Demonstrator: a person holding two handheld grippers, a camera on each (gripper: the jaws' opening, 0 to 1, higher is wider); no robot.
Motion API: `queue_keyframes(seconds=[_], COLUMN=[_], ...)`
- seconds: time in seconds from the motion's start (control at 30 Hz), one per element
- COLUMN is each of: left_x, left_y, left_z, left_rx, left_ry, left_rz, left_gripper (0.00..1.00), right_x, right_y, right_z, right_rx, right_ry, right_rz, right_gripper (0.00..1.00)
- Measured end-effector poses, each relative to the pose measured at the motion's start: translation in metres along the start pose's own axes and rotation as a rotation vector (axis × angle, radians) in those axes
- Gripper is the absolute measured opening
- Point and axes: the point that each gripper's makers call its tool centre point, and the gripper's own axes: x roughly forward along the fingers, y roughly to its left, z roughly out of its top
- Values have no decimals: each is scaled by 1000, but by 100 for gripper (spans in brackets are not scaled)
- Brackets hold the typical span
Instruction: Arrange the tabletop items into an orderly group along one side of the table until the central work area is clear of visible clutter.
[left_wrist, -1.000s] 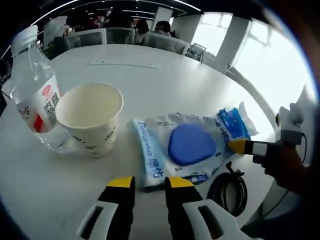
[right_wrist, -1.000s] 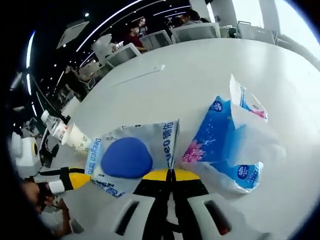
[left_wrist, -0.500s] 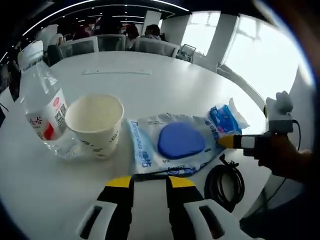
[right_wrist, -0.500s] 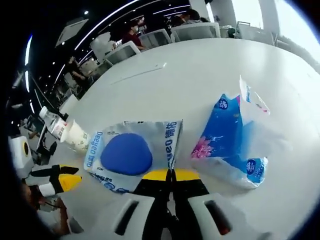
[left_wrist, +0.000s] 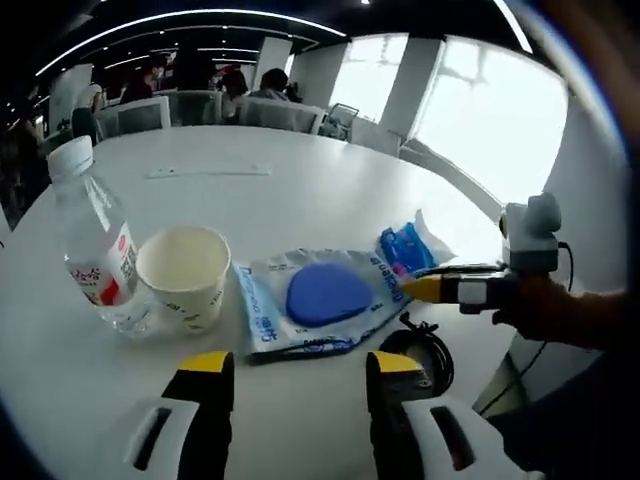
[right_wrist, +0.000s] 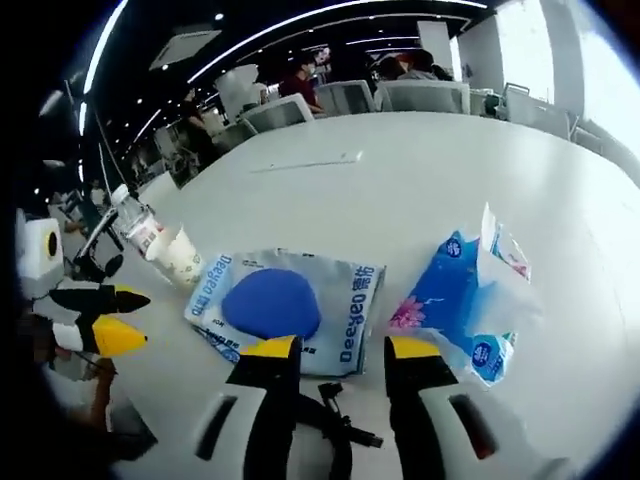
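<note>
On the white table (left_wrist: 300, 190), from left to right, stand a clear water bottle (left_wrist: 95, 250) and a paper cup (left_wrist: 185, 275), then lie a flat wipes pack with a blue lid (left_wrist: 320, 300) and a blue tissue pack (left_wrist: 405, 250). A coiled black cable (left_wrist: 420, 350) lies in front of the wipes. My left gripper (left_wrist: 298, 365) is open above the bare table just short of the wipes. My right gripper (right_wrist: 342, 348) is open over the cable (right_wrist: 325, 420), between the wipes pack (right_wrist: 285, 305) and the tissue pack (right_wrist: 465, 300). It enters the left gripper view (left_wrist: 425, 285) from the right.
A thin white strip (left_wrist: 208, 172) lies far back on the table. Chairs and seated people (right_wrist: 400, 90) line the far edge. The cup (right_wrist: 183, 258) and bottle (right_wrist: 135, 225) sit at far left, near the left gripper (right_wrist: 125, 318). The table edge runs close behind the cable.
Both grippers have drawn back from the wipes pack. The right jaws, shut before, now stand apart, and the left jaws have spread wider. The cable now shows under the right gripper.
</note>
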Motion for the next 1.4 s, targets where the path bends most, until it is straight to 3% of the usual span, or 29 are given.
queue_keyframes(seconds=[0.13,0.23,0.33,0.47,0.6,0.93,1.17,1.4], left_x=[-9,-19,-31,-41,-50,-69,-73,-70], left_y=[0,-1,-2,2,2,-1,-2,-23], left_z=[5,11,14,12,10,5,12,16], left_rx=[7,5,7,19,28,48,55,82], left_ry=[-35,-72,-78,-86,-92,-80,-92,-96], left_rz=[-51,-103,-120,-135,-156,-177,-165,-172], left_gripper=[61,72,82,87,98,100,100,100], right_x=[-16,-28,-43,-60,-78,-97,-98,-96], right_y=[8,9,9,6,7,10,14,13], right_z=[-1,-1,1,0,1,-11,-11,-11], right_rx=[-31,-45,-44,-35,-23,-47,-86,-93], right_ry=[-9,-32,-52,-77,-96,-104,-95,-88], right_rz=[21,35,36,34,31,45,46,54], right_gripper=[50,61,69,79,87,100,99,99])
